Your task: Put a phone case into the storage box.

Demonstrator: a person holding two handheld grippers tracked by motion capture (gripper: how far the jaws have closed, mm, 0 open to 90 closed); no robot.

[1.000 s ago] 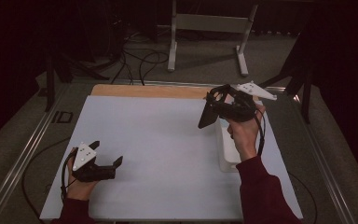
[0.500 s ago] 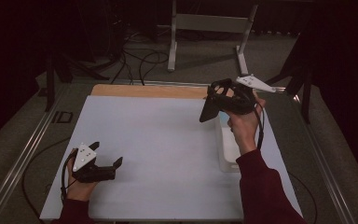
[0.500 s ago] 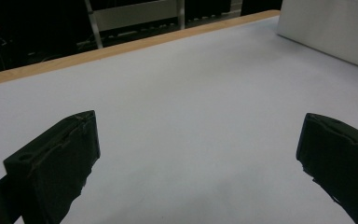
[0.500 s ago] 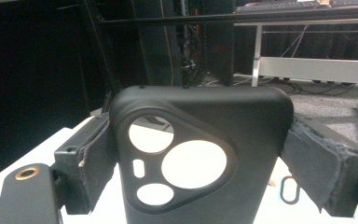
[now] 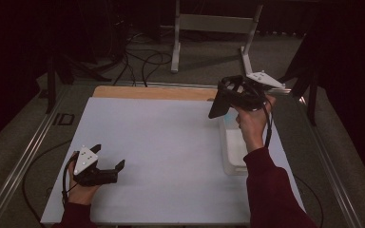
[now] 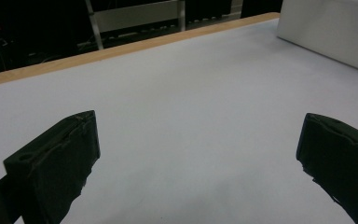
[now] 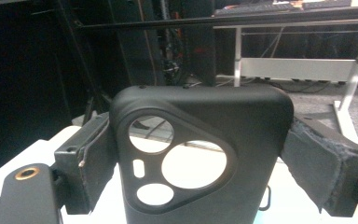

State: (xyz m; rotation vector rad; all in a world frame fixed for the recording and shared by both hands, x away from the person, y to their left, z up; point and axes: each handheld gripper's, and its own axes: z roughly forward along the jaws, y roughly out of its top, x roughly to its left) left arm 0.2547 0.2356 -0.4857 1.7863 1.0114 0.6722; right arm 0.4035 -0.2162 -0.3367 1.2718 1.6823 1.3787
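A black phone case (image 7: 242,116) with a three-hole camera cutout stands upright between the pads of my right gripper (image 7: 205,163), which is shut on its two side edges. From above, that right gripper (image 5: 225,95) is held in the air over the far right of the table, and the phone case (image 5: 217,105) hangs down from it to the left. My left gripper (image 5: 109,156) rests on the white mat near the front left, open. Its two black jaws stand wide apart with bare mat between them, left gripper (image 6: 198,154).
A white rectangular bin (image 5: 233,147) sits on the right side of the mat, under the right hand; its wall (image 6: 326,32) shows far right. The mat (image 5: 161,142) ends at a wooden strip (image 5: 152,92) at the far edge. Cables and a metal stand lie beyond.
The right gripper has risen a little and drifted away and to the right, carrying the phone case. The left gripper has stayed put.
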